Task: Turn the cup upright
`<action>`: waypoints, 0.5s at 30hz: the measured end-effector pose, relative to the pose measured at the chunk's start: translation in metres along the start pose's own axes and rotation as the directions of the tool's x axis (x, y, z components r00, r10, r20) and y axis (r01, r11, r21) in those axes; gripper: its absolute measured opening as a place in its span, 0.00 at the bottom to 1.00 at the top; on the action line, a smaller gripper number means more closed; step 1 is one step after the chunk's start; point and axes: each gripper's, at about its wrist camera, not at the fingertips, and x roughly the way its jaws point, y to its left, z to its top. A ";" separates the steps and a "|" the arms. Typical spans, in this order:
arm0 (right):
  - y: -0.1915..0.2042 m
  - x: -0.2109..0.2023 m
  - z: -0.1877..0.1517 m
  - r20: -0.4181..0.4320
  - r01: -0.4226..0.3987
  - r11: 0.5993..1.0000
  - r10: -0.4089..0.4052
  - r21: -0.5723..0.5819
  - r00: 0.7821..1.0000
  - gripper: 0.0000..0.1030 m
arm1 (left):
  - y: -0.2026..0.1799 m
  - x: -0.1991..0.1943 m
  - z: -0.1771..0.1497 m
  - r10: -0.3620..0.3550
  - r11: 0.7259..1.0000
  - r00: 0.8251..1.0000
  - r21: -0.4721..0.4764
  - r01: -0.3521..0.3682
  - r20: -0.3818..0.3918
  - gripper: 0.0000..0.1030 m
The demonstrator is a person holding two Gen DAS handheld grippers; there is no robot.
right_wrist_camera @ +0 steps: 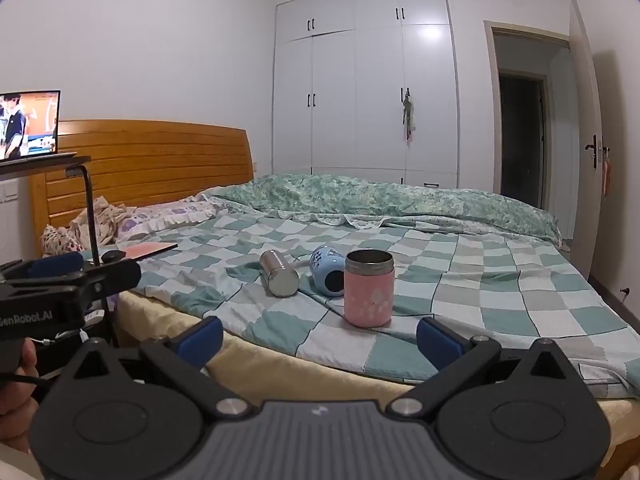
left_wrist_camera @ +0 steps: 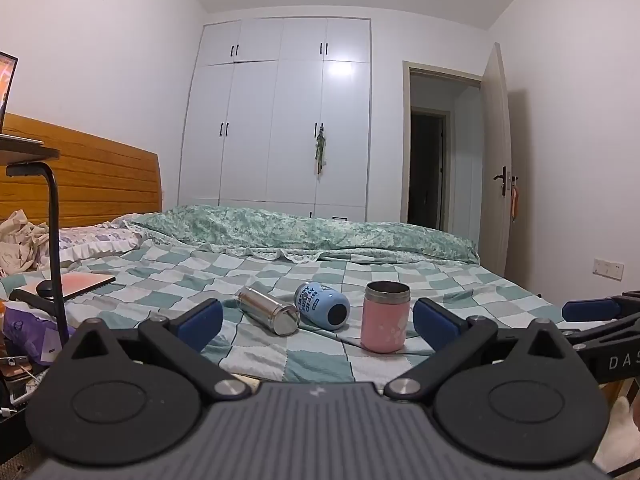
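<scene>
Steel flask (left_wrist_camera: 269,310) and blue cup (left_wrist_camera: 322,306) lie beside upright pink cup (left_wrist_camera: 385,317).

A bed (right_wrist_camera: 500,280) with a checked green and white cover is seen ahead of the hand-held gripper; a green floral quilt (right_wrist_camera: 400,200) is bunched along its far side; a wooden headboard (right_wrist_camera: 160,160) stands to the left; white wardrobe doors (right_wrist_camera: 360,100) fill the far wall; an open door (right_wrist_camera: 584,140) is seen to the right; a lit screen (right_wrist_camera: 30,124) sits on a stand far left.
</scene>
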 end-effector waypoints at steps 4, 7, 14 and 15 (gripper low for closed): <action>-0.002 0.001 0.000 0.025 -0.009 0.999 0.008 0.034 1.000 1.00 | -0.004 0.000 -0.002 -0.008 1.000 1.000 0.007 0.008 0.000 1.00; 0.000 -0.002 -0.003 0.029 -0.008 1.000 0.008 0.021 1.000 1.00 | -0.005 -0.001 0.000 -0.008 1.000 1.000 0.011 0.008 0.000 1.00; 0.005 -0.005 0.001 0.033 -0.035 0.999 0.036 -0.019 0.999 1.00 | -0.001 -0.001 -0.001 -0.011 1.000 1.000 0.013 0.011 0.001 1.00; 0.006 -0.006 0.001 0.039 -0.038 0.999 0.039 -0.029 0.999 1.00 | -0.002 -0.001 0.000 -0.009 1.000 1.000 0.012 0.009 0.001 1.00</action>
